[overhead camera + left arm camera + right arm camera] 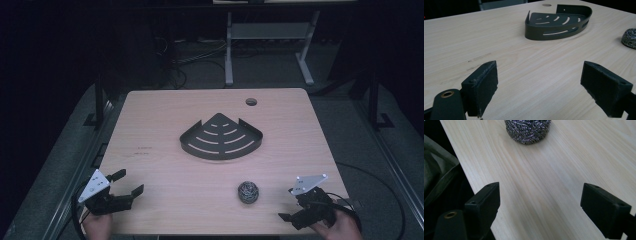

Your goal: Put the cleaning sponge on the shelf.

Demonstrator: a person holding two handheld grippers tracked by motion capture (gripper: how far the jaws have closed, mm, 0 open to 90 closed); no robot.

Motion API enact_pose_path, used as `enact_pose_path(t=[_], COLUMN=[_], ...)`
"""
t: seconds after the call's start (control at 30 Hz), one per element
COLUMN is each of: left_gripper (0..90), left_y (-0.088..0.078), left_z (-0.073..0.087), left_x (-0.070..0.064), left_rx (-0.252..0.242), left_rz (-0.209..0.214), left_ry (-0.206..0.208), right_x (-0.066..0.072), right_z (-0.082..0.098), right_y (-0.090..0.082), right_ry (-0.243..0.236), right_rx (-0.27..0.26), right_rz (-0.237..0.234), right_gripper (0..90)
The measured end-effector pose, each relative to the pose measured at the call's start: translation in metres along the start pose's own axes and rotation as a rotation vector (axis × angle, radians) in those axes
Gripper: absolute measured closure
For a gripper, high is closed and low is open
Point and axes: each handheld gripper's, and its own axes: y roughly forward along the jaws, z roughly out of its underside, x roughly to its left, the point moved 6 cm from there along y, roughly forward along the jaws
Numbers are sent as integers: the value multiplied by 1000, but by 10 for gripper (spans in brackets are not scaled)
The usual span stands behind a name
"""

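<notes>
A black quarter-round slotted metal shelf (pixel 221 137) sits in the middle of the wooden table (pixel 160 115), and in the left gripper view the shelf (pixel 559 22) lies far ahead. A steel-wool scrubber (pixel 248 192) rests near the front edge, right of centre. My left gripper (pixel 129 181) is at the front left corner, open and empty, its jaws wide apart over bare wood (pixel 539 87). At the front right, my right gripper (pixel 289 204) is open too, aimed at the scrubber (pixel 527 130), which lies well ahead of its jaws (pixel 540 207). The scrubber (pixel 629 37) also shows at the right edge of the left gripper view.
A round cable hole (pixel 251 102) is in the table's far side. A white metal stand (pixel 270 35) and cables sit on the dark floor behind. The table's front edge runs close beside my right gripper's left jaw, with dark fabric (pixel 439 175) below.
</notes>
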Motion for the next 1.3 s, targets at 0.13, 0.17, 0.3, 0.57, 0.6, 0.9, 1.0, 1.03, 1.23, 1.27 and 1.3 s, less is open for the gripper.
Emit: enact_pose_path(t=[0.13, 0.17, 0.3, 0.57, 0.6, 0.9, 1.0, 1.03, 1.23, 1.27, 1.3], left_gripper=[137, 137, 137, 137, 137, 137, 137, 137, 137, 137, 137], left_y=[1, 0, 0, 0, -1, 1, 1, 1, 0, 0, 0], left_z=[0, -1, -1, 0, 0, -1, -2, -2, -2, -2, -2], left_x=[-1, -2, -2, -1, -1, -3, -4, -4, -3, -3, -3], left_rx=[0, 0, 0, -2, 0, -1, -4, -4, -6, -5, -4], left_rz=[6, 2, 4, 0, 1, 9, 9, 9, 7, 9, 9], left_ry=[2, 8, 7, 0, 3, 7, 8, 8, 9, 10, 9], right_x=[2, 2, 4, 8, 8, 10, 11, 11, 14, 14, 14], right_z=[-5, -6, -11, -21, -23, -33, -36, -37, -45, -46, -48], right_y=[6, 7, 10, 14, 15, 18, 18, 19, 22, 22, 24], right_ry=[-11, -17, -29, -53, -59, -85, -94, -97, -106, -112, -114], right_rx=[13, 17, 17, 29, 32, 44, 44, 45, 48, 49, 52], right_rz=[-9, -12, -19, -26, -27, -30, -32, -33, -45, -46, -46], right_gripper=[157, 157, 157, 157, 157, 157, 157, 157, 156, 156, 155])
